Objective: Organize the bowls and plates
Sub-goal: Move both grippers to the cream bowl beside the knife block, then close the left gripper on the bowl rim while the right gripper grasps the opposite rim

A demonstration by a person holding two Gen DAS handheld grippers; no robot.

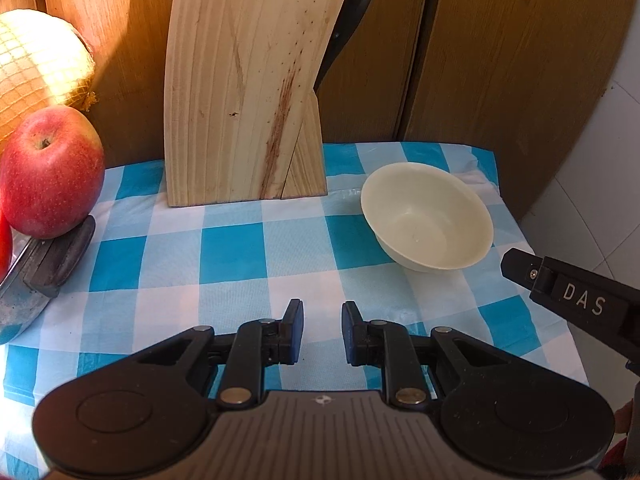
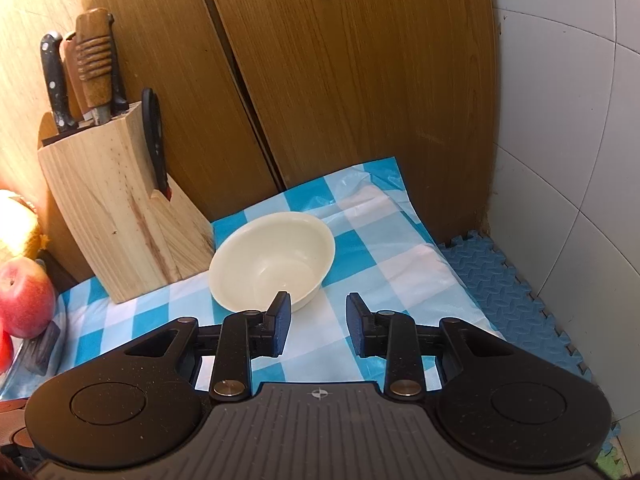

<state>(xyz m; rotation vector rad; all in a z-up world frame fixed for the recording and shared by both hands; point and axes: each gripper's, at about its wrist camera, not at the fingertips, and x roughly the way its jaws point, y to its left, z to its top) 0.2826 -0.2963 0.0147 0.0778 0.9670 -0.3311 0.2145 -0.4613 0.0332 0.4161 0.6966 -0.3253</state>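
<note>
Clearly, both grippers come toward the same thing, the bowl (image 2: 272,258), which stands alone and upright on the checked cloth (image 1: 232,256) that covers the counter, just to the right of the knife block (image 1: 248,92) and near the wooden panels behind. The right gripper (image 2: 316,322) is the nearer one: its jaws are apart with nothing between them, and its left pad seems to reach the near rim of the bowl in its own view, though I cannot tell if it touches. I judge it is held so in order to take the rim between the pads. The left gripper (image 1: 322,330) hangs over bare cloth, well apart from the bowl; its jaws stand a little apart and hold nothing, so it probably only waits or comes to support. At the left edge an apple (image 1: 50,170) lies in a metal pan (image 1: 20,300) with a dark handle, and behind it is a pale round thing in a yellow net (image 1: 40,60); these look put aside and not part of the work. The bowl itself is cream-white, smooth and slightly glossy, with a wide flaring rim and a small flat bottom. It is empty and looks clean. No plate shows in either view, so where the bowl should go I cannot say.
</note>
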